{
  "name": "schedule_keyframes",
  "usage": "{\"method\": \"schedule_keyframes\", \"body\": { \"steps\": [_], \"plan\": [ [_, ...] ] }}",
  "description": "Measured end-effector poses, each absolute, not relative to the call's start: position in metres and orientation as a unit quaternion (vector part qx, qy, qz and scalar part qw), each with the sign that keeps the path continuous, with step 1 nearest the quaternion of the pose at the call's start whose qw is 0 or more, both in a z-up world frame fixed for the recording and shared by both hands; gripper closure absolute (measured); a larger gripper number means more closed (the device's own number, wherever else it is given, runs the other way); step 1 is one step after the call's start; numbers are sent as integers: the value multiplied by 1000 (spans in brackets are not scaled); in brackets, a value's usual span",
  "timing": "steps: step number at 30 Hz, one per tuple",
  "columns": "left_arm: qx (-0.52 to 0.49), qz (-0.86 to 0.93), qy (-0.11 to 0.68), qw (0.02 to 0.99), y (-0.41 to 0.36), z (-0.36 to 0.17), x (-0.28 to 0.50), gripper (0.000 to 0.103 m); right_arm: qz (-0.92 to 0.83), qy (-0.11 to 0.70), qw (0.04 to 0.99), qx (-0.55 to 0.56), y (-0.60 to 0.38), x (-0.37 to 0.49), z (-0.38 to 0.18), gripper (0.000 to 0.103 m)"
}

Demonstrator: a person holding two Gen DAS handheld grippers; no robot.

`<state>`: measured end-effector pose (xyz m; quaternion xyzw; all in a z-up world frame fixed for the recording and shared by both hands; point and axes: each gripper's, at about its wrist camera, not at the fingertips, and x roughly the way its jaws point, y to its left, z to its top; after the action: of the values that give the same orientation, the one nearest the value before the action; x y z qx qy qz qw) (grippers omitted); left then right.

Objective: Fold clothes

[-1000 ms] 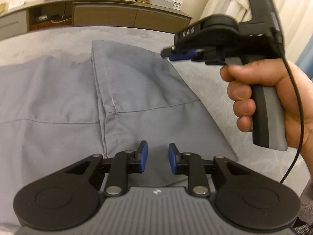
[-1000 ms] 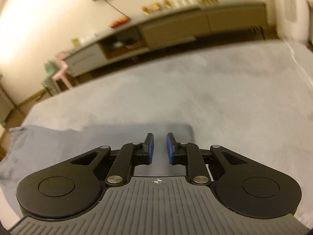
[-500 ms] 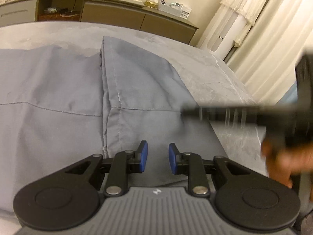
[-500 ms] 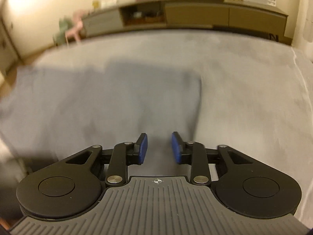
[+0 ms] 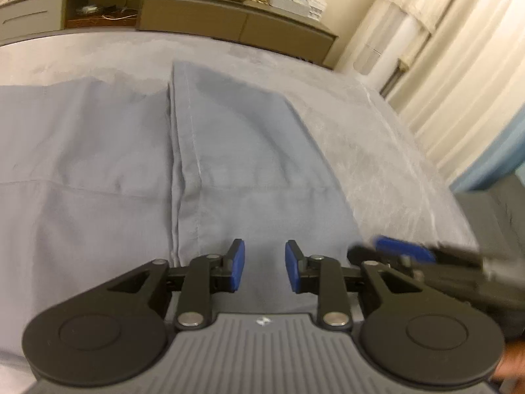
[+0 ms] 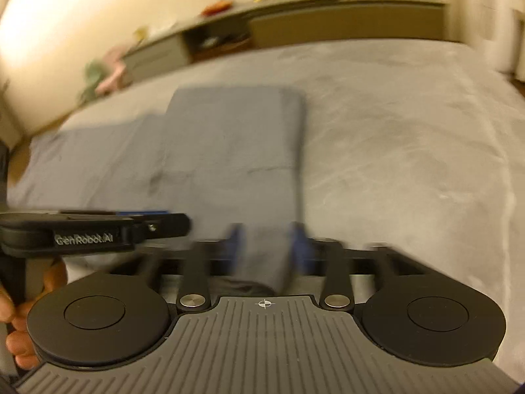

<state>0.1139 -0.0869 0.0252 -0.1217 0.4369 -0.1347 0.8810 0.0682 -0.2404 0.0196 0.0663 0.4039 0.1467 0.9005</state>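
Low over the near edge, both grippers. Left gripper (image 5: 264, 264): tongs spread, nothing between them, fabric underneath. Right gripper (image 6: 265, 246): tongs parted and blurred with motion; a narrow run of cloth shows in the gap, but whether the pads press it I cannot tell.

Blue-grey garment (image 5: 98, 170) lies flat on the bed (image 5: 377, 151). In the left view its folded-over panel (image 5: 249, 164) runs from 6 o'clock up toward 12, a stitched edge down its left side, and the single-layer part spreads out toward 9. So one side already lies turned in. My reading: both tools sit at the near hem because that end gives two corners to lift together for a lengthwise fold, though the same pose would fit smoothing a fold just laid.

Right gripper also shows at 4 o'clock in the left view, just beside the left one. A hand (image 6: 19, 325) grips the left tool's handle.

Surface: grey plush cover, soft, faint nap marks. Long low sideboard (image 5: 197, 16) at 12 with small items on top. Pale curtains (image 5: 466, 65) at 2.
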Motion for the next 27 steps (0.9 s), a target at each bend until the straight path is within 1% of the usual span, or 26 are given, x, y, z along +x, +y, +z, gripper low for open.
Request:
{"method": "schedule_keyframes", "body": {
  "steps": [1,2,3,4,6,11,12,13,14,15,16,18,20,21,22,24,25,26,27],
  "plan": [
    [-124,-133,430,884,-89,34,119,60,139,399,904,59,-236,68,17,29],
    [-121,-137,429,885,-95,41,125,49,136,400,905,50,-231,69,13,33],
    [-116,-143,429,884,-102,47,132,40,142,407,902,35,-224,71,8,62],
    [-111,-148,430,884,-108,54,138,37,139,399,906,17,-219,70,9,83],
    [-86,-164,436,881,-125,64,150,36,136,379,915,-22,-208,68,14,95],
    [-16,-228,447,865,-150,87,172,35,151,255,944,-147,-161,29,44,96],
    [5,-233,456,859,-151,87,174,35,155,237,945,-163,-151,23,46,98],
    [27,-231,462,856,-153,85,177,35,161,225,945,-175,-142,18,48,103],
    [46,-228,467,853,-153,82,178,37,169,214,944,-184,-134,15,49,103],
    [59,-232,476,847,-154,78,179,43,180,205,943,-192,-125,14,49,103],
    [69,-242,489,835,-155,72,180,46,190,198,941,-199,-116,13,50,103],
    [91,-248,507,820,-155,62,180,61,203,198,937,-205,-100,16,47,103],
    [86,-234,501,829,-149,62,179,59,198,213,937,-192,-90,28,41,103],
    [69,-234,495,834,-144,65,179,56,196,222,940,-171,-91,34,41,100],
    [52,-235,489,839,-139,68,179,54,190,228,944,-148,-97,38,41,85],
    [41,-239,481,843,-141,74,180,39,164,239,952,-98,-114,46,42,56],
    [37,-242,477,844,-142,77,180,38,153,252,953,-76,-124,53,39,39],
    [32,-244,473,846,-143,80,181,38,137,270,951,-58,-134,62,31,31],
    [28,-246,469,848,-145,83,181,38,120,288,949,-41,-144,71,24,25]
  ]
}}
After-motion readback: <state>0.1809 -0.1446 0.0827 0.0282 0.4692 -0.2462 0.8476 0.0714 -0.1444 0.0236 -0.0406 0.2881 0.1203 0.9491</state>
